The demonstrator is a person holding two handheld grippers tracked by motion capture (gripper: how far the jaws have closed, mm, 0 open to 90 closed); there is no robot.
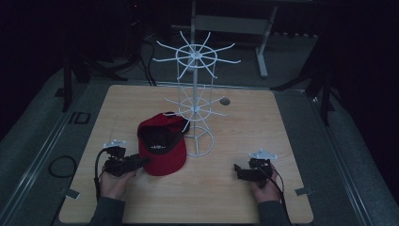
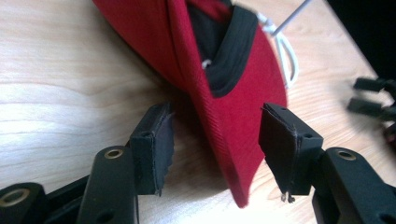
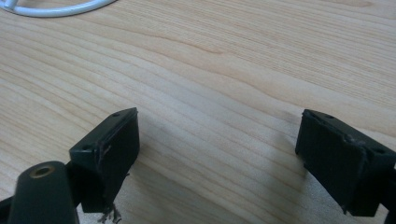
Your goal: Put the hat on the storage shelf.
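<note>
A red fabric baseball cap with a black inner band (image 1: 161, 143) lies upside down on the pale wooden worktop (image 1: 226, 197), its crown just beside the round base of a white wire display rack with radiating hooks (image 1: 196, 106). The brim points toward the person's left side.

The left hand-held gripper (image 2: 215, 140) is open, and in the left gripper view the edge of the cap's brim sits between its two black jaws, with neither pad yet pressing on the fabric. This looks like the approach to a grasp, just before closing.

The right hand-held gripper (image 3: 217, 154) is also open and holds nothing; it hovers over bare wood well apart from the cap, with part of the rack's base ring at the far edge of its view.

The next move probably calls for the left jaws to close squarely on the brim, deep enough that the stiff edge does not slip out when lifted. The cap would then need to rise clear of the rack's base and lower hooks.
</note>
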